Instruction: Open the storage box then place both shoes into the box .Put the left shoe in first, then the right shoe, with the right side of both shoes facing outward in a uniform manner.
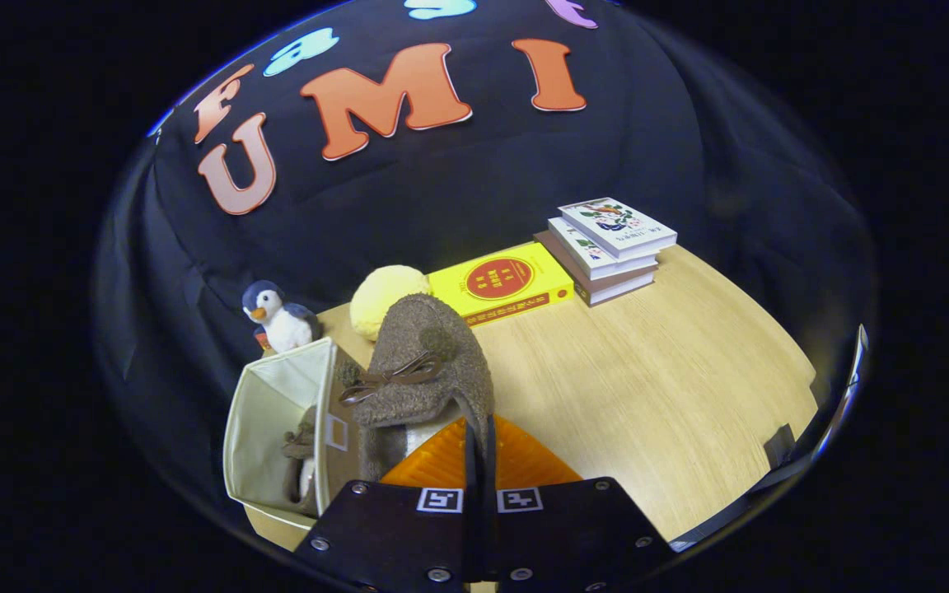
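Carrying second shoe (429, 362), gripper (480, 449) fingers pinched tight on its collar, beside open storage box (264, 412) holding first shoe (303, 449). We judge: swing over opening, match orientation, lower before letting go.

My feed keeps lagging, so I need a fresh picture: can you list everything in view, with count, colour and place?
Fuzzy brown shoe with bow: one, clamped between the fingers, raised beside the box.
Cream fabric storage box: one, open, beside the held shoe; second brown shoe inside.
Penguin plush toy: one, blue-white, behind the box.
Yellow fluffy ball: one, beyond the held shoe.
Yellow book: one, flat beside the ball.
Stacked books: three, pale covers, far end.
Wooden table: one, light.
Hand-held gripper: one, fingers closed on the shoe.
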A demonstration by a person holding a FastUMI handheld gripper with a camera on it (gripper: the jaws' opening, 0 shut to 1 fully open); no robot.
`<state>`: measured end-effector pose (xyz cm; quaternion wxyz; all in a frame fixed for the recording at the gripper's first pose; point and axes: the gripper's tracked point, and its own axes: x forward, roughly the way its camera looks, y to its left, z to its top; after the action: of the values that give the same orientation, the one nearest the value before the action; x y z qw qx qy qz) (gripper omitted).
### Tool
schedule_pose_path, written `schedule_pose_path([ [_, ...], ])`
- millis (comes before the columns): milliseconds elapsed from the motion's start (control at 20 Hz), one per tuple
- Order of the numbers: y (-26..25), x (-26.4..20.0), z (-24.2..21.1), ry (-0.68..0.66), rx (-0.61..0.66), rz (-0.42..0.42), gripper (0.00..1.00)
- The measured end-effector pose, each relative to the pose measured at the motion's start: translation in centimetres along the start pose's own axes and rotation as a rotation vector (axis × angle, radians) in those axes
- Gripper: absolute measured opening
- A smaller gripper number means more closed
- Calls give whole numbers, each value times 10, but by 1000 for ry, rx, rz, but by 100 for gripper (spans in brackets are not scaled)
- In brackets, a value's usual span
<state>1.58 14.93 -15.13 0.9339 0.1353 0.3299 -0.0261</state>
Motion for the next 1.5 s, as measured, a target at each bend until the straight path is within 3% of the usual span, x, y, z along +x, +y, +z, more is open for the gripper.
schedule_pose_path([
  [600,133,-25,9,-29,10,171,1],
  [1150,149,7,-54,95,-97,145,3],
  [1500,152,-15,-37,73,-53,214,13],
])
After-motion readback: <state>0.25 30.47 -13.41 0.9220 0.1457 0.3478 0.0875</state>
